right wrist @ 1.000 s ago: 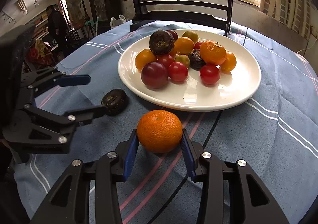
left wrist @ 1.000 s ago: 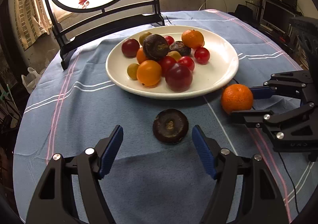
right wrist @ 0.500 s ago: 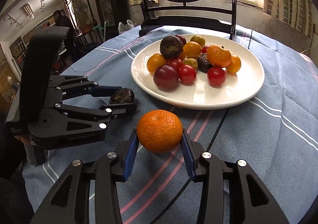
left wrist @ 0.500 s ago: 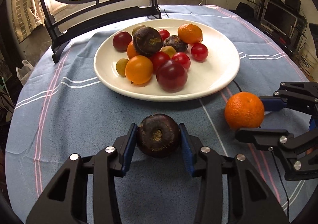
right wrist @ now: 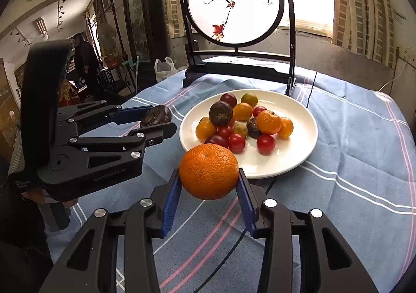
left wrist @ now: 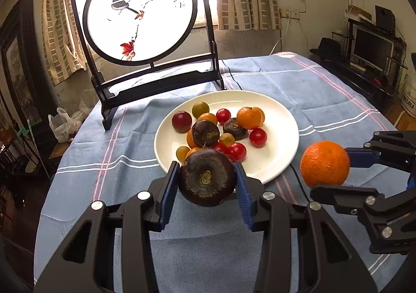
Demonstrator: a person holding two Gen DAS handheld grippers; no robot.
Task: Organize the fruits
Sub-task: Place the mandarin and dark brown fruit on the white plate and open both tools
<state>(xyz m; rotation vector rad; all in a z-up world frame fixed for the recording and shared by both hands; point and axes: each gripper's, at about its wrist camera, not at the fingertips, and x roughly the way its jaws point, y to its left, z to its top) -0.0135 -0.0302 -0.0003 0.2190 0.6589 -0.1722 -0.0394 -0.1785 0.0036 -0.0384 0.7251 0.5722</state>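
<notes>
My left gripper (left wrist: 206,185) is shut on a dark brown round fruit (left wrist: 206,178) and holds it above the cloth, just short of the white plate (left wrist: 283,152). My right gripper (right wrist: 209,180) is shut on an orange (right wrist: 208,171), held in the air near the plate's front rim (right wrist: 299,163). The plate carries several small red, yellow, orange and dark fruits. In the left wrist view the orange (left wrist: 325,164) and right gripper (left wrist: 335,173) show at the right. In the right wrist view the left gripper (right wrist: 166,121) and its dark fruit (right wrist: 156,116) show at the left.
A blue striped cloth (left wrist: 109,178) covers the round table. A black-framed round painted screen (left wrist: 140,15) stands at the back behind the plate. A thin black cable (left wrist: 296,178) runs under the plate's right side. Furniture and a monitor (left wrist: 371,46) stand beyond the table.
My left gripper closed on the dark fruit and lifted it off the cloth. My right gripper raised the orange off the cloth. Both now sit higher, facing the plate.
</notes>
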